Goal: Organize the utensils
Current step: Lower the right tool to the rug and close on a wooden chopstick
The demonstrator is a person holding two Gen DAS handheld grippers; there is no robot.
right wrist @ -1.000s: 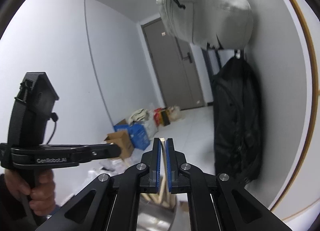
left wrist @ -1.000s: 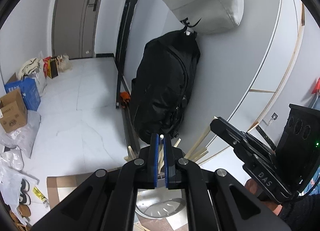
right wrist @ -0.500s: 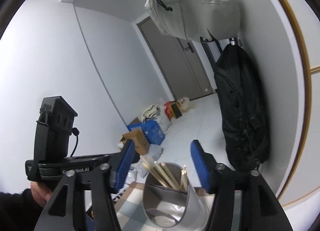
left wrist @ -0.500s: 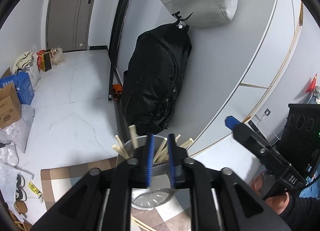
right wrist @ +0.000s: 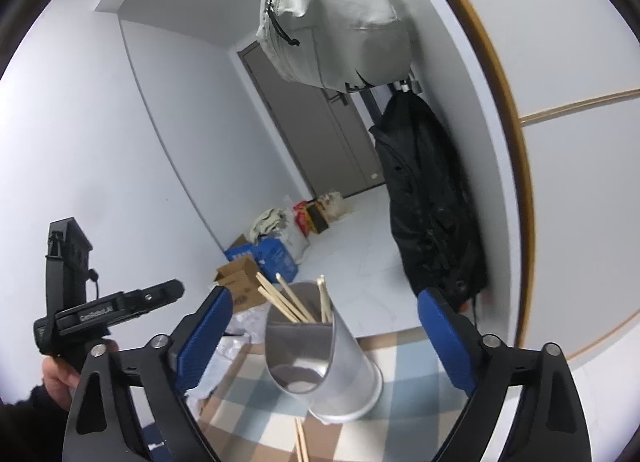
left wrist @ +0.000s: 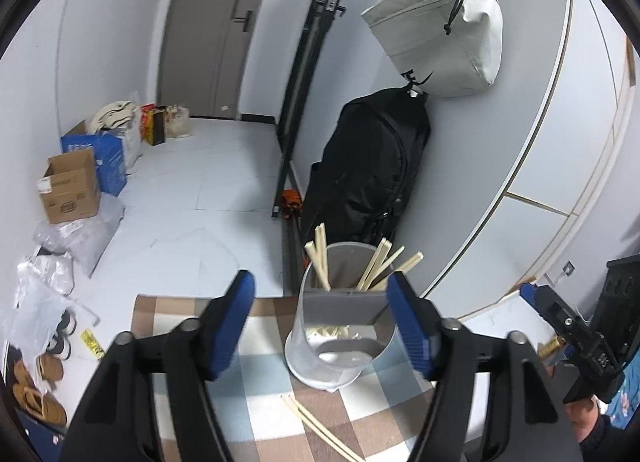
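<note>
Left claw (left wrist: 322,312): jaws spread, having just been opening, with blue pads (left wrist: 236,316) on both fingers. Nothing is pinched. The holder (left wrist: 340,326) stands between the pads in this view, nearer the right pad; contact with that pad cannot be told.

Right claw (right wrist: 324,336): jaws spread wide, having just been opening. Nothing is pinched. The holder (right wrist: 332,366) stands between its pads, clear of both.

The holder is a grey metal cylinder. It stands upright on the bench (left wrist: 260,394), which is covered with a brown, blue and white checked cloth. The chopsticks (left wrist: 320,262) stand in it, tips fanned out above the rim; seen also from the right wrist (right wrist: 288,302). A loose pair (left wrist: 320,428) lies flat on the cloth in front of the holder base, apart from it.

At the right edge of the left view, the right claw's body is visible, gripped by a hand (left wrist: 580,412). At the left of the right view, a hand (right wrist: 60,378) grips the left claw's handle.

Beyond the bench: a black bag (left wrist: 372,166) hangs against the wall, a grey bag (left wrist: 440,30) above it. Boxes (left wrist: 72,186) and plastic bags sit on the floor along the far wall.
</note>
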